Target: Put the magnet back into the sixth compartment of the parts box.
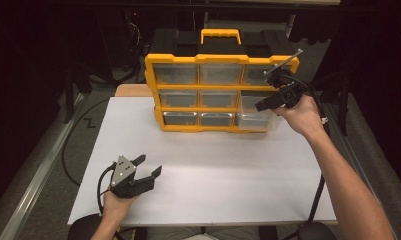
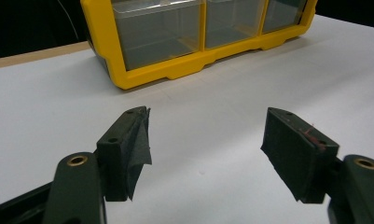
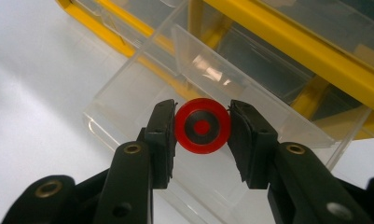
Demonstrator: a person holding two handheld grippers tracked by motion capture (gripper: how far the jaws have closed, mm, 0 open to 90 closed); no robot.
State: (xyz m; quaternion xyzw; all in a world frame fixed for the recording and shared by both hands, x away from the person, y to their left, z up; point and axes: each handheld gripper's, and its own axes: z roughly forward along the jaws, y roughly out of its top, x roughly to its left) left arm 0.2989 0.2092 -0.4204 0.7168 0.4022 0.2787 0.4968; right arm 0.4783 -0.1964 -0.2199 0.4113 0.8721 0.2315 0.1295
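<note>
The little red disc (image 3: 202,126) was round, with a grey ring and a red dot in its middle. It sat pinched between the two black jaws of your right gripper (image 3: 202,127), one jaw touching each side of it. You held it up in the air, just above a clear plastic drawer (image 3: 128,100) that was pulled out from the box. From the right gripper view I could not tell if anything lay in that drawer.

The drawer belonged to the yellow box (image 1: 221,93), at its bottom right corner. The box stood upright at the far side of the white table (image 1: 238,170). It had three rows of three clear drawers and a yellow handle (image 1: 220,34) on top. The other drawers looked pushed in.

In the high view, your right hand (image 1: 302,114) reached out to the right side of the box, with the right gripper (image 1: 266,105) pointing at the pulled-out drawer.

Your left gripper (image 1: 150,166) was far from the box, near the front left part of the table. Your left hand (image 1: 119,202) held it low over the white top. Its jaws stood wide apart with nothing between them. In the left gripper view, its pads (image 2: 294,151) pointed toward the bottom row of the box.
</note>
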